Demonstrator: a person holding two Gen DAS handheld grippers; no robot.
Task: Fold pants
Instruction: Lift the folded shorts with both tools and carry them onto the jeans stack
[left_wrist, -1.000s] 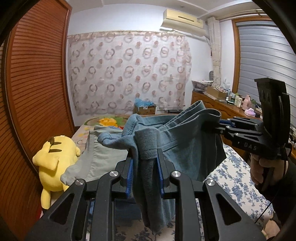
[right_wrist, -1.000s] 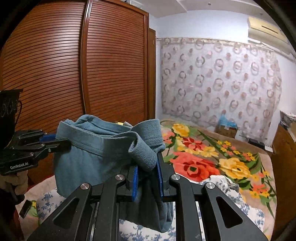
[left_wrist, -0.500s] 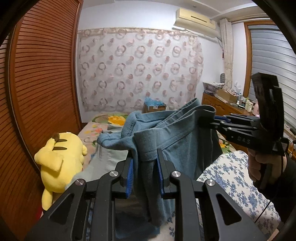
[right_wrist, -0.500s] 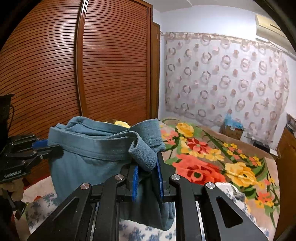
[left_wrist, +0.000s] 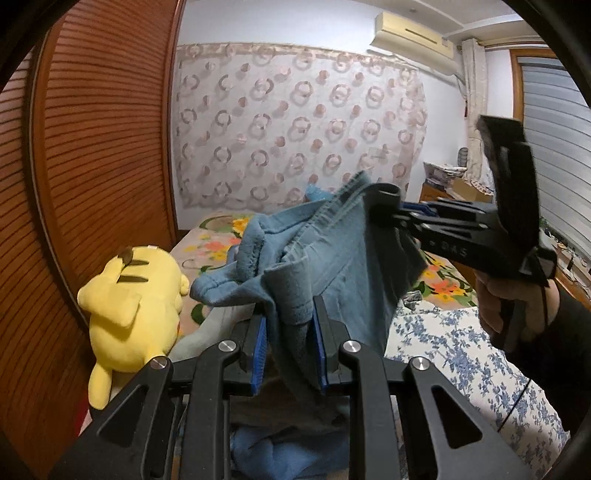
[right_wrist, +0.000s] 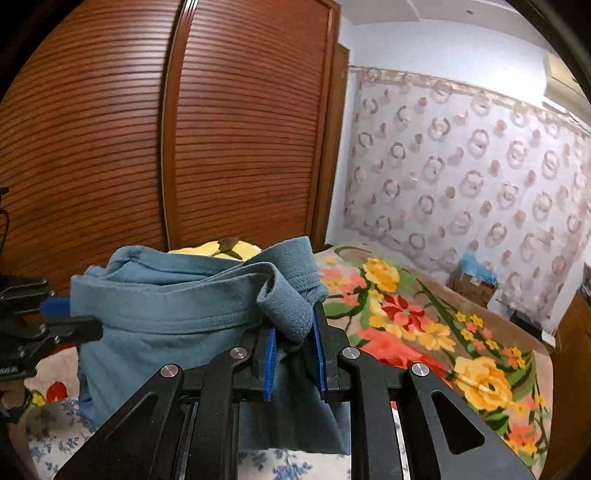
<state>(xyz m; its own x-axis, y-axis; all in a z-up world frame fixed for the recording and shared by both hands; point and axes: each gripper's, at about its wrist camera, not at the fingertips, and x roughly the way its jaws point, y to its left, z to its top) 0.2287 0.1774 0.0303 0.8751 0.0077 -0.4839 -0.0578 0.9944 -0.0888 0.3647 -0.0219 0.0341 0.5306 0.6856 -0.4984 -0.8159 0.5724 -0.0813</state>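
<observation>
Room: a bed (right_wrist: 491, 384) under a flowered blanket, with a blue-flowered sheet (left_wrist: 454, 350) at its near end; slatted wooden doors (right_wrist: 240, 129) on the left and a ring-patterned curtain (left_wrist: 295, 122) on the far wall.
Pants: the blue pants (left_wrist: 332, 266) are lifted clear above the near end of the bed, stretched between the two grippers along the waistband, the rest bunched and hanging below.
Progress: early, as I judge it; no neat fold shows, the cloth is gathered and rumpled, and laying it flat, folding it and smoothing it all remain.
Toy: a yellow plush toy (left_wrist: 129, 302) lies on the bed's left side against the doors.
Left hand-held gripper: the left hand-held gripper (left_wrist: 288, 336) points level toward the far wall, its blue pads clenched on a thick bunch of waistband.
Right hand-held gripper: the right hand-held gripper (right_wrist: 293, 350), held by the right hand (left_wrist: 517, 306), reaches in from the right, clamped on the waistband's other end.
Under the pants: something grey and blue lies on the bed there, possibly more clothes; too hidden to tell.
</observation>
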